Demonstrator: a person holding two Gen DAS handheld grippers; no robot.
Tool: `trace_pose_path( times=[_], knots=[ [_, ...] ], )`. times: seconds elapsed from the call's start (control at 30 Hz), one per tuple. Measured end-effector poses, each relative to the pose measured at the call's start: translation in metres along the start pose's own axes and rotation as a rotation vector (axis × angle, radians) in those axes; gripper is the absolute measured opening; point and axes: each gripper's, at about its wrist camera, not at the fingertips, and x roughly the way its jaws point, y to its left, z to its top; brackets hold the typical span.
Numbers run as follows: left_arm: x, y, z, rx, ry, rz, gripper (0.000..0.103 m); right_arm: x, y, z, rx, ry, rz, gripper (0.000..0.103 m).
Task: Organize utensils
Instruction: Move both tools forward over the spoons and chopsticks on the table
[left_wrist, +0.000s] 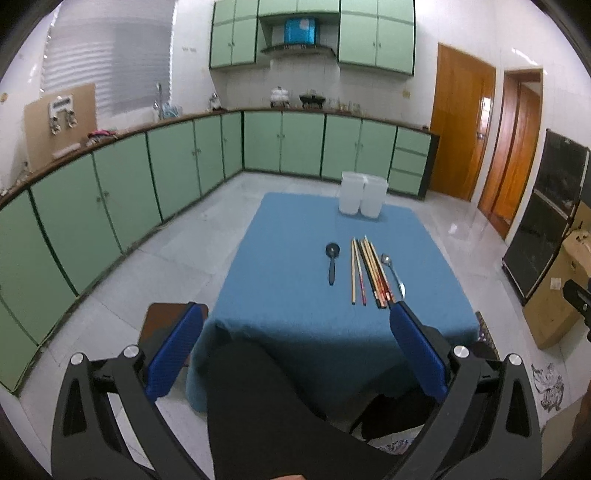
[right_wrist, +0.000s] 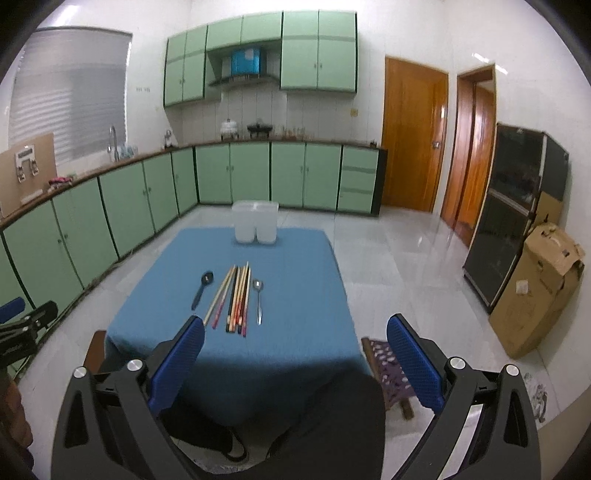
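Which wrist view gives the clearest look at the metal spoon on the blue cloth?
The right wrist view: the metal spoon lies whole and unobstructed right of the chopsticks. In the left wrist view, the spoon is visible, but its handle end sits by the left gripper's blue fingers.

Left gripper (left_wrist: 297, 308) spread wide, blue pads (left_wrist: 173, 350) low in frame, nothing between. Right gripper (right_wrist: 295, 323) likewise agape, empty.

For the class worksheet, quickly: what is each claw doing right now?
Left claw: open, holding nothing.
Right claw: open, holding nothing.
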Motion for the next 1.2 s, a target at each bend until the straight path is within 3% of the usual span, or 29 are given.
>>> trace_pose_path(
  times=[0.3,0.47,0.7,1.0,1.2],
  knots=[
    [0.123,-0.003,0.010,0.075,0.152,0.002,0.098,0.120,-0.003,-0.009,0.004,0.195,0.046,0.097],
    [0.194,0.000,0.004,0.065,0.242,-0.033,0.098,0.195,0.002,-0.027,0.003,0.311,0.091,0.097],
    [0.284,-0.009,-0.003,0.045,0.330,-0.080,0.098,0.271,0.030,-0.049,-0.073,0.381,0.104,0.095],
    [0.347,-0.037,-0.012,0.138,0.395,-0.091,0.098,0.326,0.036,-0.061,-0.092,0.449,0.162,0.078],
    [0.353,-0.042,-0.007,0.180,0.355,-0.076,0.099,0.340,0.037,-0.057,-0.110,0.409,0.201,0.078]
  ],
)
